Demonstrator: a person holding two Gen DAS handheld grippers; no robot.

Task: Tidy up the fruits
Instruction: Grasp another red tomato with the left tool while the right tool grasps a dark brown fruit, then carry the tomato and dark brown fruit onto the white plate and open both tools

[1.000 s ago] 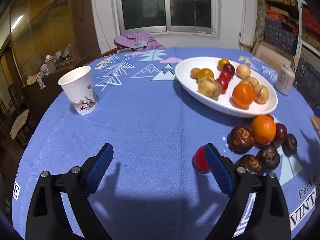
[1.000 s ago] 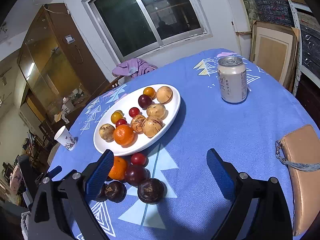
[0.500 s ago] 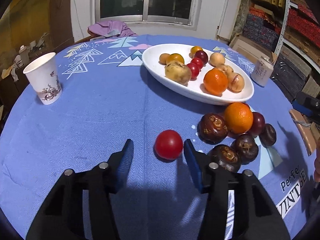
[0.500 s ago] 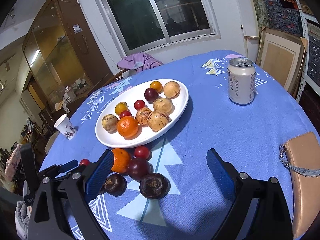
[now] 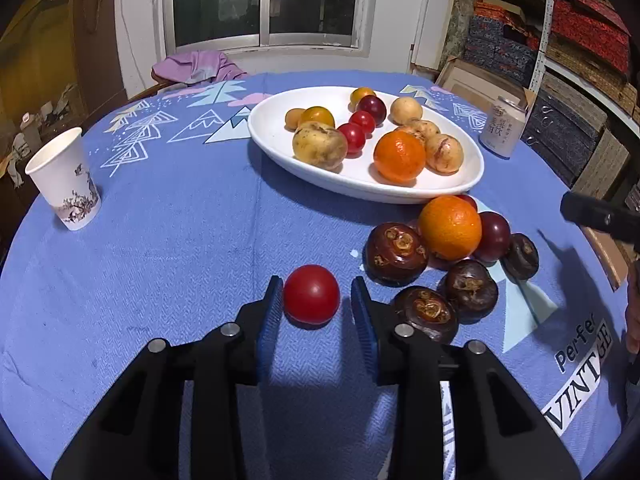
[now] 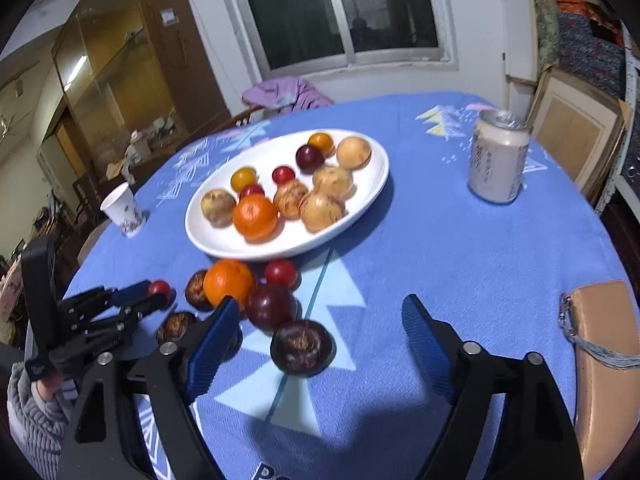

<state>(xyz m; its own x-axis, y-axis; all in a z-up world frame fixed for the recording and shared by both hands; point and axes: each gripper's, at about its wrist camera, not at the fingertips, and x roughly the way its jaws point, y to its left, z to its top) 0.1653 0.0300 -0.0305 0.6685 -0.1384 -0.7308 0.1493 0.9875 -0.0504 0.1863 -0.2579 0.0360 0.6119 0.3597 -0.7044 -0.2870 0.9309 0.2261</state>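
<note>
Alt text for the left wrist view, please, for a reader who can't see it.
The left gripper is closing around a small red fruit on a blue tablecloth, a gap showing at one pad. To its right lie dark fruits and an orange; beyond them a white plate of mixed fruit, a paper cup far left.

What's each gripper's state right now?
Left gripper: closing around the red tomato, right pad not yet touching.
Right gripper: closing, nothing gripped, dark fruit between its fingers.
</note>
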